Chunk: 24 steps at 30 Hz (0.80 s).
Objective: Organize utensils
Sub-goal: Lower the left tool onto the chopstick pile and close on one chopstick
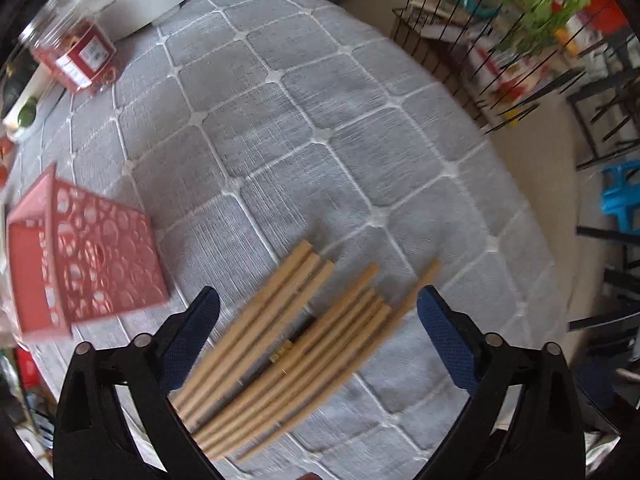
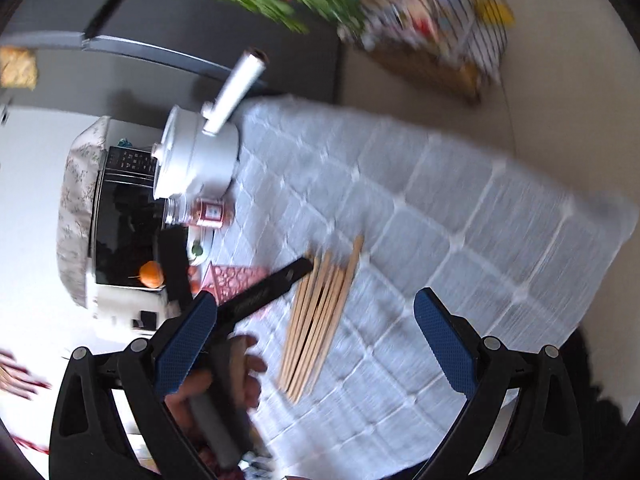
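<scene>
A loose pile of several wooden chopsticks (image 1: 296,332) lies on the grey quilted tablecloth (image 1: 304,128). My left gripper (image 1: 318,296) points down over the pile, open, with its blue pads standing either side of the sticks and apart from them. A red perforated basket (image 1: 84,268) sits on the cloth just left of it. In the right wrist view the same chopsticks (image 2: 320,312) lie ahead. My right gripper (image 2: 316,298) is open and holds nothing. A hand (image 2: 228,380) holds the other tool, and its black finger (image 2: 276,284) reaches the sticks' far ends beside the basket (image 2: 240,276).
A white lidded pot (image 2: 196,160) and a clear jar with red contents (image 1: 76,52) stand at the far end of the table. A microwave (image 2: 120,220) stands beyond them. A wire rack (image 1: 460,40) and a blue stool (image 1: 620,200) sit on the floor past the table's edge.
</scene>
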### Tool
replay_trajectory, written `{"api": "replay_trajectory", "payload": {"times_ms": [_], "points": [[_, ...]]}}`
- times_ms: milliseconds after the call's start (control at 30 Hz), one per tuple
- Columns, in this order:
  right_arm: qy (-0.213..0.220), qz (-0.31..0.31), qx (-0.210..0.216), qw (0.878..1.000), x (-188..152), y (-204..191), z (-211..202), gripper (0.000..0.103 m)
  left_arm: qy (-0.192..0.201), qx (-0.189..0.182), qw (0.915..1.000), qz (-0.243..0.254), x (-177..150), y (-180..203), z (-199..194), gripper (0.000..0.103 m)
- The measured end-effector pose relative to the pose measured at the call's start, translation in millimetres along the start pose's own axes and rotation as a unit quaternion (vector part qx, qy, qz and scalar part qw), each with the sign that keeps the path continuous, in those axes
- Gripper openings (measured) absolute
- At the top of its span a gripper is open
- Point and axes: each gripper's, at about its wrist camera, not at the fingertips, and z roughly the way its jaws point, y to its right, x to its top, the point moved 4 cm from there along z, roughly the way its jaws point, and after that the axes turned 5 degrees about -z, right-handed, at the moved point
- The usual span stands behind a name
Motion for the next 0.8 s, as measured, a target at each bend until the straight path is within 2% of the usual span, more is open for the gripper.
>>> {"api": "replay_trajectory", "payload": {"times_ms": [133,167,233,367,500,600,700,800], "points": [[-0.021,0.021,0.007,1.000,-1.5,6.2,7.8,0.096,-0.009,0.008,0.9999,0.000,7.7,-4.3,16.0,0.061],[-0.021,0.022,0.006,1.000,-2.1,5.4,9.4,0.096,-0.009,0.011,0.9999,0.000,9.8,-6.1,18.5,0.060],[-0.025,0.023,0.005,0.999,-3.9,3.1,12.2,0.096,-0.003,0.018,0.9998,0.005,11.7,-7.8,19.1,0.050],[-0.036,0.027,0.003,0.999,-3.3,5.1,19.6,0.096,0.016,0.031,0.9990,0.027,14.0,-10.9,11.0,0.048],[-0.043,0.030,-0.002,0.999,-5.2,8.1,25.0,0.096,0.006,0.068,0.9955,0.065,12.9,-13.4,19.6,0.045],[-0.044,0.030,-0.004,0.999,-6.1,7.3,28.2,0.096,0.013,0.071,0.9950,0.070,15.6,-16.9,22.5,0.043],[-0.041,0.030,-0.007,0.999,-5.3,7.6,29.9,0.096,0.008,0.077,0.9941,0.076,15.5,-18.8,24.9,0.041],[-0.039,0.032,-0.008,0.999,-4.7,7.6,31.8,0.096,-0.003,0.069,0.9928,0.098,15.3,-17.4,30.1,0.039]]}}
